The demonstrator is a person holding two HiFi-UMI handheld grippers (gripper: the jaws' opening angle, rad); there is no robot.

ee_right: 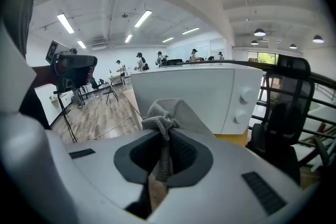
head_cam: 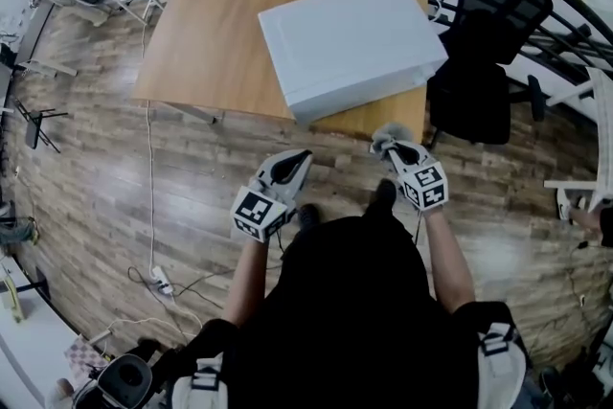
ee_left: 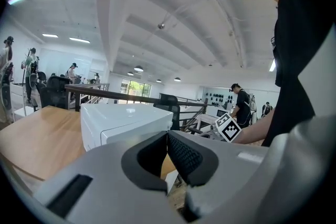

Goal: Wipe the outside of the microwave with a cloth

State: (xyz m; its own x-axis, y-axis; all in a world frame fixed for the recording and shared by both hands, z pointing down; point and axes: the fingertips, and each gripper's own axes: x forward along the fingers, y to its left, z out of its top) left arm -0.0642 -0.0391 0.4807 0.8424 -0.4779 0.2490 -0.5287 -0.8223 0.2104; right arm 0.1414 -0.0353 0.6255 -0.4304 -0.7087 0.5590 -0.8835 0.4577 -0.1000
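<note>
The right gripper (head_cam: 391, 147) pinches the grey cloth (ee_right: 161, 115) and is the nearer one to the microwave (head_cam: 350, 43), just ahead of it; the left gripper (head_cam: 290, 166) is closed on nothing.

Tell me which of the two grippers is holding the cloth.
The right gripper: its jaws are shut on the grey cloth, bunched above the tips. The left gripper has its jaws together with nothing between them.

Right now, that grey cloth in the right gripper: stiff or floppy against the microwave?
Likely floppy: the cloth bunches and droops in the right gripper, jaws shut on it. Probably light, being thin fabric. Might slip, since only a narrow fold is pinched.
</note>
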